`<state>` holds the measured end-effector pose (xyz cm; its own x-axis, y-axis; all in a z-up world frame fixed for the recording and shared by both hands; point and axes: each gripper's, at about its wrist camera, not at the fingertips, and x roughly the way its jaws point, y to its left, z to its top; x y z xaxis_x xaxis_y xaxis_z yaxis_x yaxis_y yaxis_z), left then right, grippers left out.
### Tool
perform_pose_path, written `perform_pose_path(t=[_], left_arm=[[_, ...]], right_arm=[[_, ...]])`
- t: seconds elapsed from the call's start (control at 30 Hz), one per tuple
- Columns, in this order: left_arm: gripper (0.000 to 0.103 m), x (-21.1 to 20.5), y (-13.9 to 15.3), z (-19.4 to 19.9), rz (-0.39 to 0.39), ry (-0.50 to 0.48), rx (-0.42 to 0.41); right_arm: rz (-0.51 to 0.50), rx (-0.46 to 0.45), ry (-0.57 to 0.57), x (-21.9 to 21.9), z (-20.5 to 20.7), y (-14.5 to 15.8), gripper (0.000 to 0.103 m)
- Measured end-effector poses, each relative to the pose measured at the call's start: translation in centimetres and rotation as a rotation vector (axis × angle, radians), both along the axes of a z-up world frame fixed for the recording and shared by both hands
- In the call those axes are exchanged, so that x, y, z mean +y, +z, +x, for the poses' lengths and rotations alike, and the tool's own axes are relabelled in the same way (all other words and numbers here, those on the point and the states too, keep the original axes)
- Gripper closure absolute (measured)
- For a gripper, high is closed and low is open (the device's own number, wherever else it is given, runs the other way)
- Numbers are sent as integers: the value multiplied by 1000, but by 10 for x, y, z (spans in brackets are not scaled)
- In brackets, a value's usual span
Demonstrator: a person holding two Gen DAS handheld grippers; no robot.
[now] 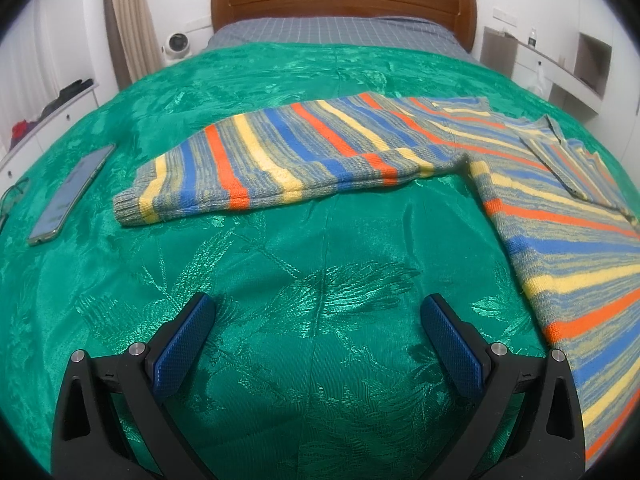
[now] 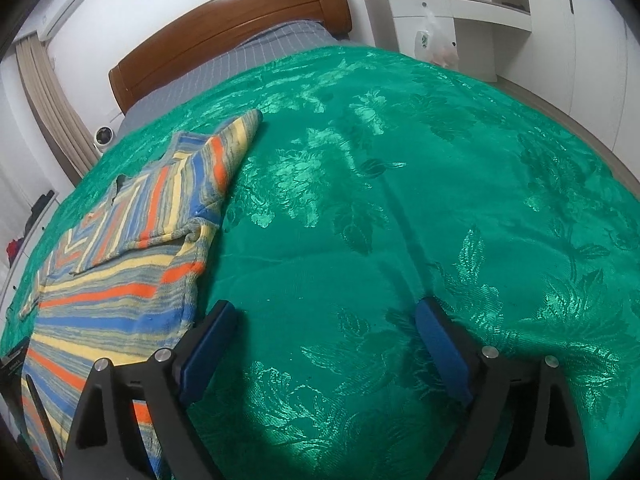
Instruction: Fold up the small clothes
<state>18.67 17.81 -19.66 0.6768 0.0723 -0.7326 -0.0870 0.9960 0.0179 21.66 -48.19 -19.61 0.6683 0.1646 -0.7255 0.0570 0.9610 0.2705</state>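
A striped knit sweater (image 1: 568,240) in blue, orange, yellow and grey lies flat on the green bedspread (image 1: 312,264). One sleeve (image 1: 280,160) stretches out to the left in the left wrist view. My left gripper (image 1: 318,312) is open just above bare bedspread, in front of that sleeve and left of the body, touching nothing. In the right wrist view the sweater (image 2: 120,280) lies at the left, its other sleeve (image 2: 224,160) folded over the chest. My right gripper (image 2: 324,320) is open over bare bedspread, its left finger beside the sweater's right edge.
A phone (image 1: 72,196) lies on the bedspread left of the outstretched sleeve, with a cable at the edge. The wooden headboard (image 1: 344,0) and grey checked sheet are at the far end. White cabinets (image 2: 452,20) stand beyond the bed's right side.
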Motion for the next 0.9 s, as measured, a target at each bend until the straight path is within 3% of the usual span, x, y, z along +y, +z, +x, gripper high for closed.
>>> perform_pose_path(t=[0.27,0.9], left_arm=[[0,0,0,0,0,0,0],[0,0,0,0,0,1,-1]], right_arm=[[-76,18,-2,10,3,-1,12],[-112,28,-8,15,5,-3,10]])
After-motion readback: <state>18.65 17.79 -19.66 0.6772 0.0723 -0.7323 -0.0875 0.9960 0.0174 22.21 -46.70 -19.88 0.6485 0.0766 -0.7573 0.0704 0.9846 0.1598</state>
